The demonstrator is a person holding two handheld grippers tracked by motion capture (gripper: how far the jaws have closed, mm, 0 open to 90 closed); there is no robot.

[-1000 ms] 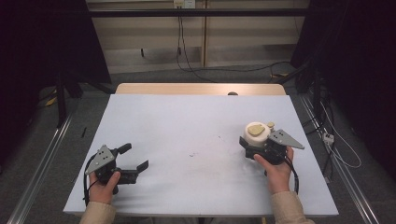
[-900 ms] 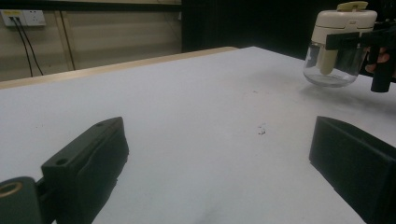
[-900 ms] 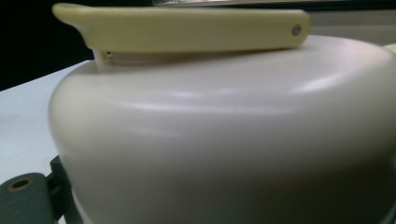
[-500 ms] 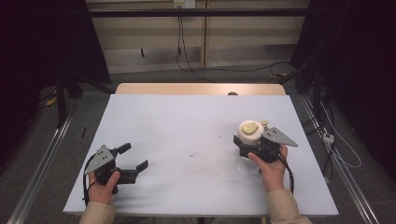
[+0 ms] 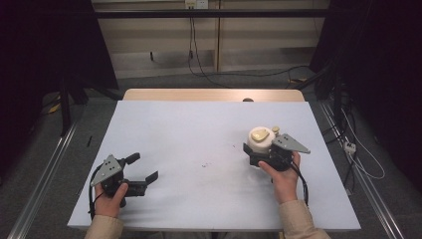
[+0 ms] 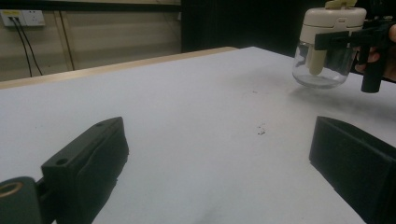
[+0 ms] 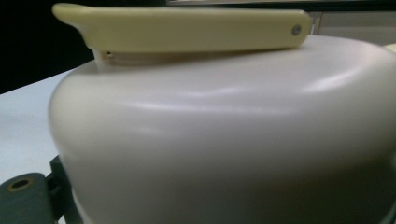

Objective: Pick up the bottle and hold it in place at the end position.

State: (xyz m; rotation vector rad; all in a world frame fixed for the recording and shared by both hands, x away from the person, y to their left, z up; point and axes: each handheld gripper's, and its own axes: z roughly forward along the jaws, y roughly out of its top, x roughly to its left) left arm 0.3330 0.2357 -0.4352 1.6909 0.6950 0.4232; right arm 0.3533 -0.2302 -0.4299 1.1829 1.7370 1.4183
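Right claw (image 5: 260, 152), held level in the right hand (image 5: 282, 174), grips a lidded jar (image 5: 261, 140) upright between its jaws above the desk (image 5: 199, 134). Left claw (image 5: 144, 169) rests low, jaws wide, well apart from the jar.

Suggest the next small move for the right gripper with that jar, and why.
Probably lower the jar straight down until its glass base meets the table. The right gripper is clamped around its white lid, and in the left gripper view the jar hangs just above its shadow, so it looks not yet set down. The left gripper rests open, far off, so nothing crowds that spot.
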